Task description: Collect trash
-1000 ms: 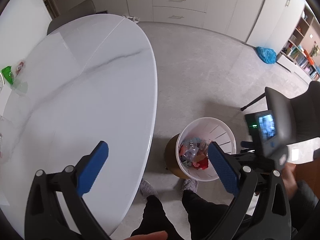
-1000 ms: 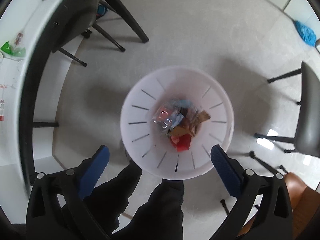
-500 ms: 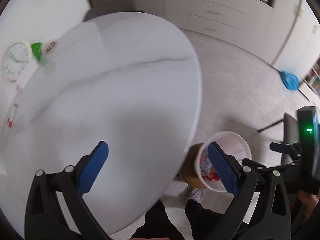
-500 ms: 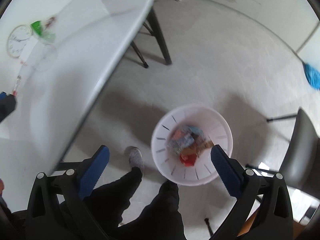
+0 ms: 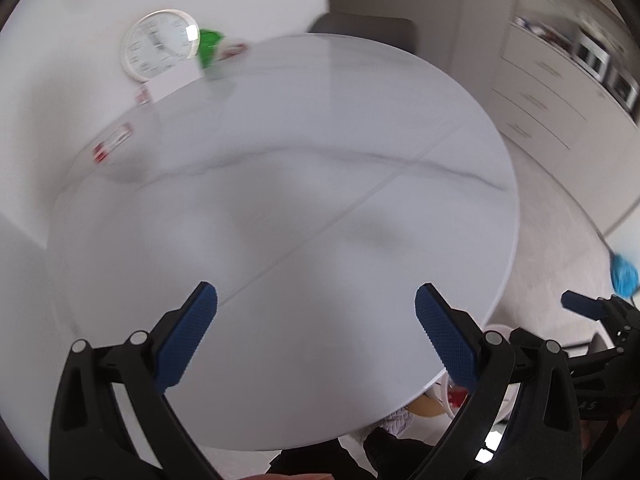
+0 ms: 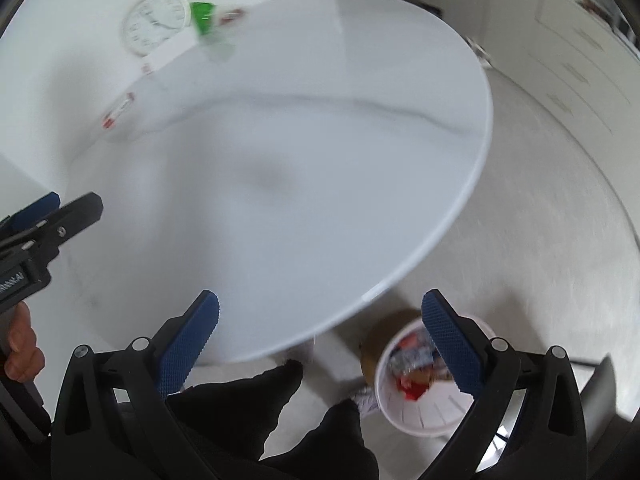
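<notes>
My left gripper (image 5: pixel 316 336) and right gripper (image 6: pixel 320 340) both hovered over the near part of the round white table (image 5: pixel 320 200), jaws spread wide and empty, presumably ready for another pickup. The remaining trash lay well apart from me at the far edge: a green wrapper (image 5: pixel 209 46) beside a wall clock (image 5: pixel 158 50) and a red-and-white packet (image 5: pixel 112 146), both blurred. The white bin (image 6: pixel 424 412), partly filled, stood on the floor beside the table, within easy reach for drops.
</notes>
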The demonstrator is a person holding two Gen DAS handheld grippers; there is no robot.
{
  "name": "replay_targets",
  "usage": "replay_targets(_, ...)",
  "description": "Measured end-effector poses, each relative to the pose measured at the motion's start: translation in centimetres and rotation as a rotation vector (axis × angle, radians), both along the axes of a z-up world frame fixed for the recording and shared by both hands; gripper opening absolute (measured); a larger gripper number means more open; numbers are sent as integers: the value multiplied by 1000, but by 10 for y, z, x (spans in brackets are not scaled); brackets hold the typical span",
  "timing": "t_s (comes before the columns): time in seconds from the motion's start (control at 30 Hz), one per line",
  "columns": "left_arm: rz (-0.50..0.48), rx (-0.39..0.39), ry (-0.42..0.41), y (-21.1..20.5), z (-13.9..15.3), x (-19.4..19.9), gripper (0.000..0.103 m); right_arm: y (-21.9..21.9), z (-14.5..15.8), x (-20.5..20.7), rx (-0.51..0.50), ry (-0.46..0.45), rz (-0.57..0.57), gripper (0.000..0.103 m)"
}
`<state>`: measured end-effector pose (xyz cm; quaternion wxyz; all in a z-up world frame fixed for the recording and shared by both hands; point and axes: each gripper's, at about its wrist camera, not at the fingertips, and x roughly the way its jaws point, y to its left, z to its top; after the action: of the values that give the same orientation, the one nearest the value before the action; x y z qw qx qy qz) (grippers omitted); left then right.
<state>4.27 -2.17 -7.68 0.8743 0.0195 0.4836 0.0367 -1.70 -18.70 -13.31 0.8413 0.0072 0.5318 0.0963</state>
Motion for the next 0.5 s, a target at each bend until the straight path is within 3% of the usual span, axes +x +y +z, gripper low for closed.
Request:
replay_targets(0.13, 42, 52, -19, 21, 5, -1, 95, 25, 14, 12, -17, -44, 46, 101)
replay_targets(0.3, 56, 9, -10, 34, 9, 7, 95, 37, 23, 15, -21, -72, 50, 101)
replay_targets(0.5, 28, 12, -28, 38, 16, 23, 95, 34, 38, 19, -24, -108, -10, 101)
